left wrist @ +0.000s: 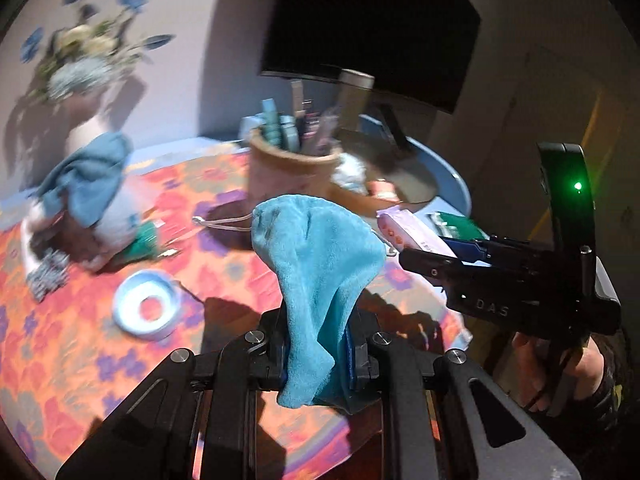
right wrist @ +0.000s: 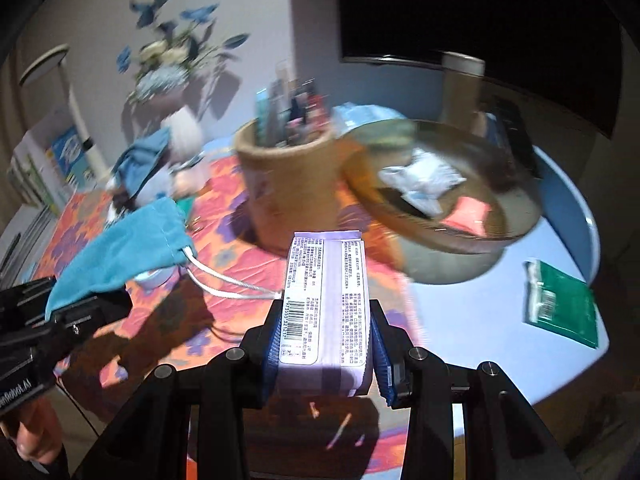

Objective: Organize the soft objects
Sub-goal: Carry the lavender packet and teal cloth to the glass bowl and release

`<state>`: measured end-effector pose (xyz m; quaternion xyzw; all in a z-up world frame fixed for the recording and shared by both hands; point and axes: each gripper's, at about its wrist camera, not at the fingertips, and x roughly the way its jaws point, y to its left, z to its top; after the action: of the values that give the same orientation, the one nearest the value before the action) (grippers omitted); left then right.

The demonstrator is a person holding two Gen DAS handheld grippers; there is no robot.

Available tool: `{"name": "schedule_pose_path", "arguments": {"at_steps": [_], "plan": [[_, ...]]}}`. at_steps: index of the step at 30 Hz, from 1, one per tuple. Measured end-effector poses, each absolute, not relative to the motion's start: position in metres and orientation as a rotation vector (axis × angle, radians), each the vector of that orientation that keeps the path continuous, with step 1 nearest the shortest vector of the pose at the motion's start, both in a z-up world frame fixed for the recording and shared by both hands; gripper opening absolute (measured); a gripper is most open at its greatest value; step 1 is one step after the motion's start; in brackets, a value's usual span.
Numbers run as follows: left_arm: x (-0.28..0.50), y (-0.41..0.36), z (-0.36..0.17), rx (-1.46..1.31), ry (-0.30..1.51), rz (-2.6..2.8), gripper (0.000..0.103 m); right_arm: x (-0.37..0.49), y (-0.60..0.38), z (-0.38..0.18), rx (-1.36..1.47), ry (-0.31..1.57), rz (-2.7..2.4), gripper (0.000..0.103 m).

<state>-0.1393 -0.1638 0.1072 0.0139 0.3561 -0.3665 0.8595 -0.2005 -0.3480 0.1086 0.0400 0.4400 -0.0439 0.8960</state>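
Observation:
My left gripper [left wrist: 318, 354] is shut on a turquoise drawstring pouch [left wrist: 316, 272] and holds it up above the table, its mouth pointing away. The pouch [right wrist: 128, 252] also shows at the left of the right wrist view, with white cords hanging. My right gripper [right wrist: 324, 344] is shut on a lilac tissue pack [right wrist: 326, 300] with a barcode label, held above the table edge. In the left wrist view the pack [left wrist: 412, 236] sticks out of the right gripper just right of the pouch.
A tan pen cup [right wrist: 284, 184] and a shallow wooden bowl [right wrist: 440, 184] with packets stand behind. A green packet [right wrist: 560, 304] lies at the right. A tape roll [left wrist: 146, 308], a blue cloth heap [left wrist: 88, 188] and a flower vase [left wrist: 88, 120] are at the left.

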Motion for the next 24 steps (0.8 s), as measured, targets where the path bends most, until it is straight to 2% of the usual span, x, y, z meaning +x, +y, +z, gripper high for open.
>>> {"name": "schedule_pose_path", "arguments": {"at_steps": [12,24], "plan": [[-0.124,-0.264,0.13,0.118,0.739,-0.922,0.016,-0.212,-0.429,0.131,0.18,0.838,-0.235,0.038],[-0.061,-0.357,0.153,0.192,0.752,-0.812,0.016,-0.158,-0.51,0.142,0.313,0.758,-0.263,0.038]]}}
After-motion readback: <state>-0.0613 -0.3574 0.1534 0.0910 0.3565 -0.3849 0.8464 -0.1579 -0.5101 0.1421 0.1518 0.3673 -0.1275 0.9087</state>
